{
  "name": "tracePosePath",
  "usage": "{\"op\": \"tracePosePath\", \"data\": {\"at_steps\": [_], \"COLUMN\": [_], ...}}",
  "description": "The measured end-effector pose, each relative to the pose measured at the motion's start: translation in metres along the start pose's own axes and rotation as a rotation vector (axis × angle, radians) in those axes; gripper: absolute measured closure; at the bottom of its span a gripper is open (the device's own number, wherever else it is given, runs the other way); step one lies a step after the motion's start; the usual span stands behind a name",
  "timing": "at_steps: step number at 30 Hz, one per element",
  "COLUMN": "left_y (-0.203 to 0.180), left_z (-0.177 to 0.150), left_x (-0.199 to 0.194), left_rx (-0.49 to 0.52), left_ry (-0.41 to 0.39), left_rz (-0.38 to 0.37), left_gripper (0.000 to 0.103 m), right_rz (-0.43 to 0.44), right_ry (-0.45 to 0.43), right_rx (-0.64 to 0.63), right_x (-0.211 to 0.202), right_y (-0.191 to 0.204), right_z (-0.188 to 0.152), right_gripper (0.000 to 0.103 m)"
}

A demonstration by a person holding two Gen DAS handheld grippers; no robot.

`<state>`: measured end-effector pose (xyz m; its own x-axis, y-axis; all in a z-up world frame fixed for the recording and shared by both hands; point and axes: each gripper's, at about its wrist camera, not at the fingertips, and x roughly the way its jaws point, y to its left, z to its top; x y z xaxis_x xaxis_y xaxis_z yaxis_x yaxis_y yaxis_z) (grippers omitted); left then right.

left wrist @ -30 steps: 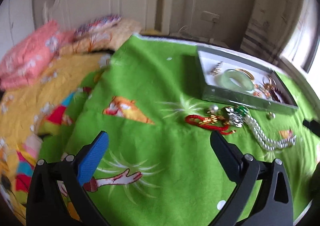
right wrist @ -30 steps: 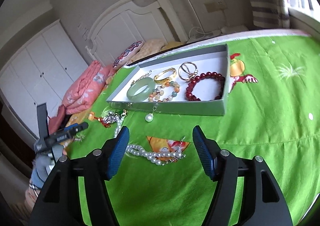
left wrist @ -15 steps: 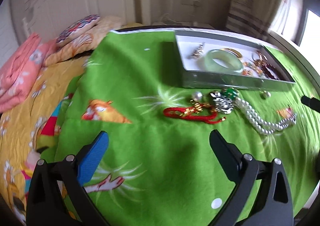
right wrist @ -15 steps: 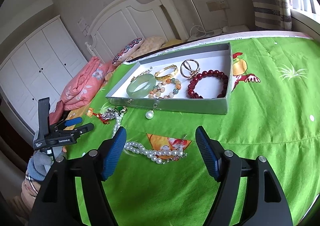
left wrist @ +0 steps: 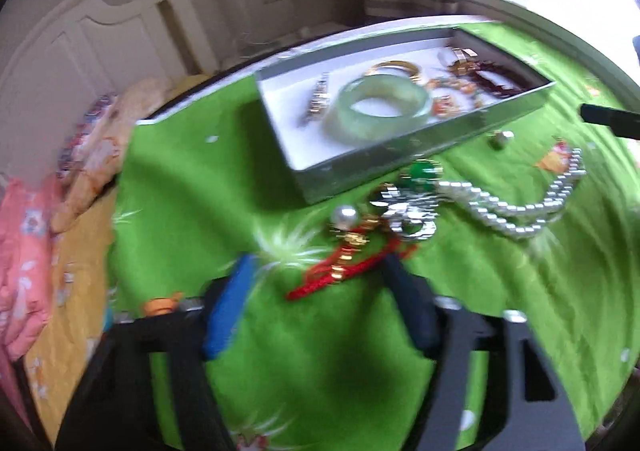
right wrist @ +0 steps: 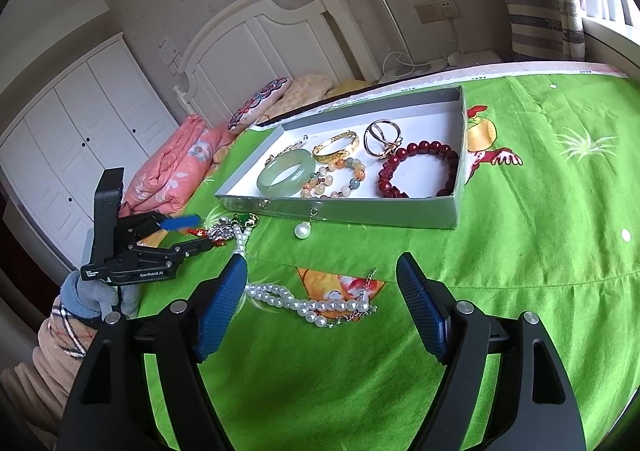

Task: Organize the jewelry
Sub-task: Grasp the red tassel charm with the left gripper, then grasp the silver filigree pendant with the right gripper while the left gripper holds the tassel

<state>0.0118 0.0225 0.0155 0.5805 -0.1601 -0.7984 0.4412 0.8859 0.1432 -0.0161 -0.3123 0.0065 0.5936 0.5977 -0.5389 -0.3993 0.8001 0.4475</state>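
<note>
A grey jewelry tray [right wrist: 340, 211] [left wrist: 400, 167] lies on the green bedspread and holds a jade bangle [right wrist: 286, 174] [left wrist: 378, 107], a gold bangle [right wrist: 335, 142], a silver ring [right wrist: 380, 137], a mixed bead bracelet [right wrist: 336, 181] and a dark red bead bracelet [right wrist: 420, 169]. In front of it lie a red cord bracelet [left wrist: 344, 271], a silver and green pendant [left wrist: 416, 191], a loose pearl [right wrist: 303, 230] and a pearl necklace [right wrist: 312, 303] [left wrist: 516, 211]. My left gripper [left wrist: 320, 271] [right wrist: 200, 231] is open, its fingers either side of the red cord. My right gripper [right wrist: 322, 291] is open above the pearl necklace.
Pillows and a pink folded quilt [right wrist: 172, 171] lie at the head of the bed by the white headboard [right wrist: 260, 39]. A white wardrobe [right wrist: 60, 123] stands left. A yellow sheet [left wrist: 72, 271] borders the green spread. A window with a striped curtain [right wrist: 540, 23] is at right.
My left gripper has moved forward and right, up to the red cord bracelet, and its fingers have narrowed. My right gripper has barely moved.
</note>
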Motion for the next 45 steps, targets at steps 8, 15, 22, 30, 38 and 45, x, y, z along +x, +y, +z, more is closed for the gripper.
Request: {"op": "tracePosePath", "data": {"at_steps": [8, 15, 22, 30, 38, 45], "left_y": [-0.011, -0.012, 0.002, 0.005, 0.01, 0.025], "left_z": [-0.024, -0.053, -0.06, -0.065, -0.068, -0.075], "left_x": [-0.021, -0.072, -0.059, -0.043, -0.042, -0.042], "left_rx": [-0.107, -0.226, -0.279, -0.289, -0.342, -0.415], "left_ry": [-0.073, -0.188, -0.105, -0.055, -0.073, -0.088], "left_rz": [-0.094, -0.054, 0.017, -0.056, -0.094, -0.147], "left_gripper": [0.097, 0.097, 0.096, 0.072, 0.086, 0.086], "right_rz": [0.006, 0.006, 0.004, -0.031, -0.074, -0.183], "right_ry": [-0.003, -0.001, -0.002, -0.015, 0.064, 0.117], "right_rx": [-0.005, -0.006, -0.006, -0.085, -0.477, -0.735], "right_x": [-0.001, -0.001, 0.0, -0.001, 0.046, 0.11], "right_y": [0.001, 0.001, 0.003, 0.02, 0.123, 0.176], "right_z": [0.0, 0.0, 0.0, -0.002, -0.006, -0.016], "right_gripper": [0.027, 0.027, 0.027, 0.029, 0.045, 0.052]}}
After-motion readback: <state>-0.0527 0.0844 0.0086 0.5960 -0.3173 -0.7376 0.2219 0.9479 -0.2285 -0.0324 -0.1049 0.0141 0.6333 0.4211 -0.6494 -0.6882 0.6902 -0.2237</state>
